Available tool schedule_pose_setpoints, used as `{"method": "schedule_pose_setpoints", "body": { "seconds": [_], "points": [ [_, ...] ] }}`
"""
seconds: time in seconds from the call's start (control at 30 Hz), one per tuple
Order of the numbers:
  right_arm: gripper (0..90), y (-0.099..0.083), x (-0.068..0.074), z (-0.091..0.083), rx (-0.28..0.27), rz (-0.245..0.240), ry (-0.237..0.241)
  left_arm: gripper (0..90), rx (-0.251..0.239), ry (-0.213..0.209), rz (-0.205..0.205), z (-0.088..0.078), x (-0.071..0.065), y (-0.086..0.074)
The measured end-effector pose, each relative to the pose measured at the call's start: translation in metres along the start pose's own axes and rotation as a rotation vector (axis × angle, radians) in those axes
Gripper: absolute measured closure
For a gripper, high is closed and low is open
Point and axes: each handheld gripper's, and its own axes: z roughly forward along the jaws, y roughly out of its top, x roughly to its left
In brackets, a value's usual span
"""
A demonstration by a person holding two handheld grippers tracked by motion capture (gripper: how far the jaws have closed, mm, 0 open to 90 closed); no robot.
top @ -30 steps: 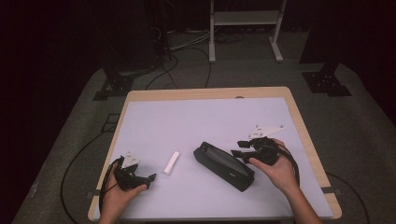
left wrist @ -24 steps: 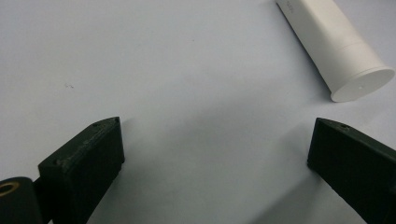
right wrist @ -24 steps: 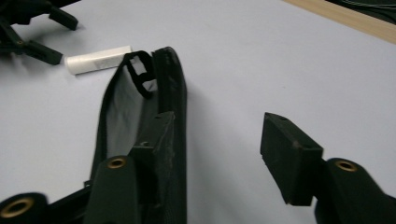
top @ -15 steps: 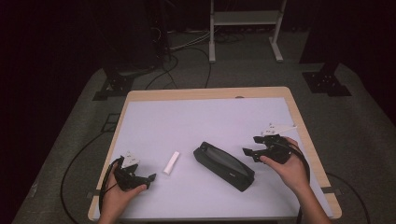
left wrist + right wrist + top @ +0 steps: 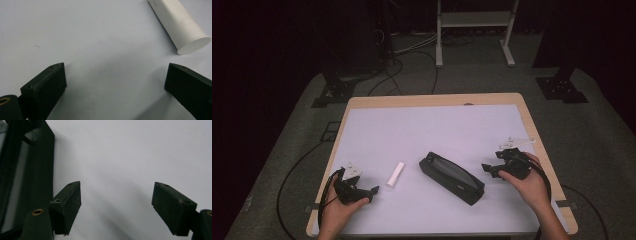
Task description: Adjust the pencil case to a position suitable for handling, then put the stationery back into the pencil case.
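The pouch [image 5: 452, 177] lies on the table [image 5: 437, 120], toward the person's edge. Left of the pouch, a short way off, lies the tube [image 5: 395, 174]. Further left of the pouch, past the tube, sits the left gripper [image 5: 371, 190]. Right of the pouch, just beside its end, sits the right gripper [image 5: 487, 169].
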Motion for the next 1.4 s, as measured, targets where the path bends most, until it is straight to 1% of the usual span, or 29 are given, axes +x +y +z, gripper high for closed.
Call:
{"method": "schedule_pose_setpoints", "body": {
  "seconds": [0.07,0.13,0.33,0.47,0.5,0.57,0.77,0.9,0.97,1.03,1.1,1.13,1.2,1.3,1.4],
  "points": [
    [21.1,-0.005,-0.003,0.001,0.007,0.009,-0.005,2.7,0.001,0.000,0.000,0.000,0.000,0.000],
    [18.7,-0.010,-0.005,0.002,0.026,0.013,-0.024,2.7,0.001,0.000,-0.001,0.000,0.000,0.000],
    [17.5,-0.022,-0.013,0.003,0.041,0.025,-0.051,2.7,0.001,-0.001,-0.002,0.000,0.000,0.000],
    [17.1,-0.027,-0.016,0.003,0.065,0.036,-0.071,2.7,0.000,0.000,0.000,0.000,0.000,0.000],
    [17.1,-0.027,-0.016,0.003,0.065,0.036,-0.071,2.7,0.000,0.000,0.000,0.000,0.000,0.000],
    [17.1,-0.030,-0.017,0.004,0.065,0.032,-0.088,2.7,-0.001,-0.001,-0.004,0.000,0.000,0.000],
    [17.1,-0.037,-0.019,0.007,0.083,0.018,-0.115,2.7,0.000,-0.002,-0.005,0.000,0.000,0.000],
    [16.4,-0.039,-0.021,0.009,0.094,0.021,-0.144,2.7,0.002,-0.003,-0.005,0.000,0.000,0.000],
    [15.3,-0.040,-0.022,0.009,0.094,0.025,-0.148,2.7,0.001,-0.002,-0.005,0.000,0.000,0.000],
    [14.8,-0.041,-0.023,0.009,0.090,0.030,-0.142,2.7,0.005,0.000,0.000,0.000,0.000,0.001],
    [14.1,-0.042,-0.024,0.010,0.083,0.046,-0.136,2.7,0.006,-0.003,-0.003,0.000,0.000,0.001],
    [14.0,-0.043,-0.025,0.010,0.078,0.044,-0.135,2.7,0.006,-0.001,-0.001,0.000,0.000,0.001],
    [13.8,-0.046,-0.024,0.009,0.058,0.045,-0.135,2.6,0.006,0.000,-0.001,0.000,0.000,0.001],
    [13.1,-0.055,-0.023,0.009,-0.012,0.054,-0.138,2.7,0.005,-0.002,-0.003,0.000,0.000,0.001],
    [13.0,-0.056,-0.023,0.009,-0.019,0.052,-0.141,2.8,0.004,-0.002,-0.003,0.000,0.000,0.001]
  ]
}}
